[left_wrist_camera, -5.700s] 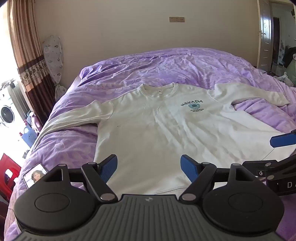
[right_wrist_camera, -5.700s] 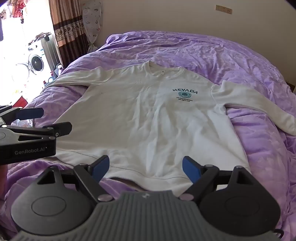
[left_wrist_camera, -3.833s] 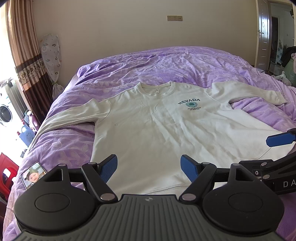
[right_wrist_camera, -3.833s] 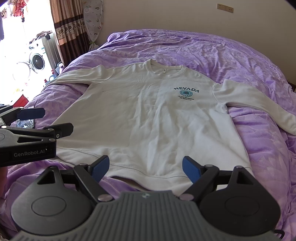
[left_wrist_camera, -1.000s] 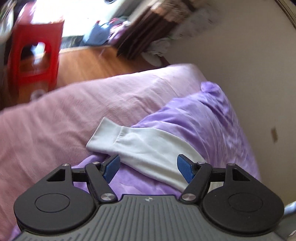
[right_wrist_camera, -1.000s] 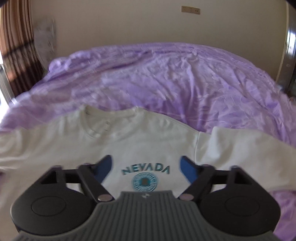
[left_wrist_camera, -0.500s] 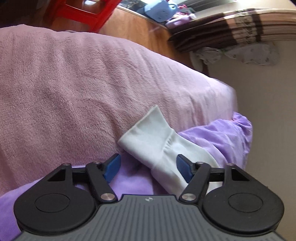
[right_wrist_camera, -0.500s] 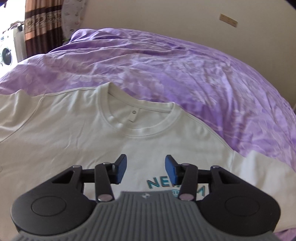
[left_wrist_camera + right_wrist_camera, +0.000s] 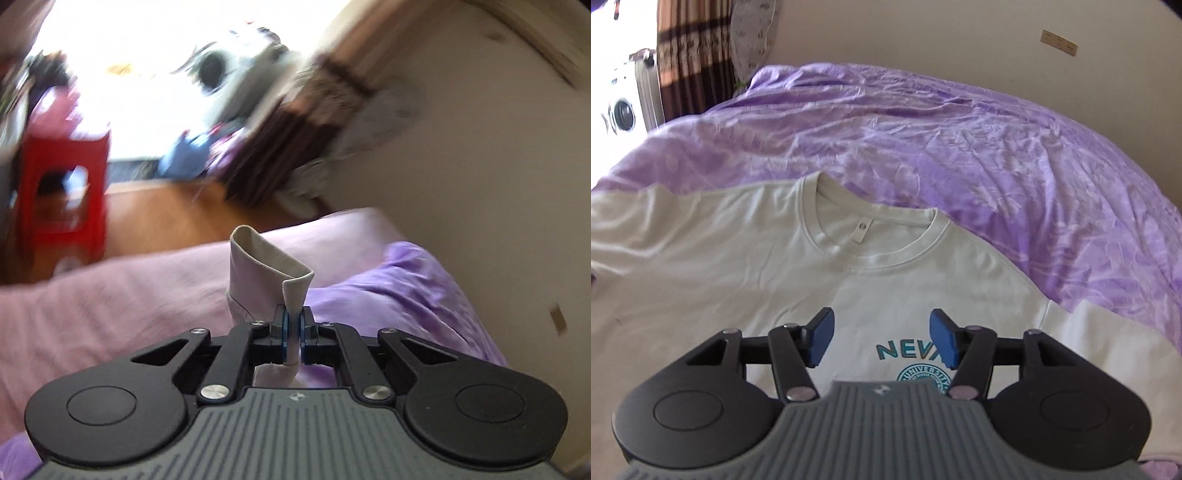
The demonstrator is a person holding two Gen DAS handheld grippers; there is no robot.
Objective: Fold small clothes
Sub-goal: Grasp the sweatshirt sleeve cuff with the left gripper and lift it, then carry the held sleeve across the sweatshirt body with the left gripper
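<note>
White cotton sweatshirt (image 9: 768,280) lies flat on the purple bedspread (image 9: 997,147). The left gripper (image 9: 291,334) has clamped its sleeve cuff (image 9: 264,273) at the bed's side edge. The right gripper (image 9: 881,339), jaws just widening, hovers empty over the chest print (image 9: 908,360).

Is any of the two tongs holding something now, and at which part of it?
The left tongs are shut on the sweatshirt's sleeve cuff, pinching its edge. The right tongs are open above the sweatshirt, holding nothing.

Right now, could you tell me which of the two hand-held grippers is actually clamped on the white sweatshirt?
The left hand-held gripper: its blue pads pinch the white sweatshirt's sleeve cuff. The right hand-held gripper hangs open above the chest print, holding nothing.
</note>
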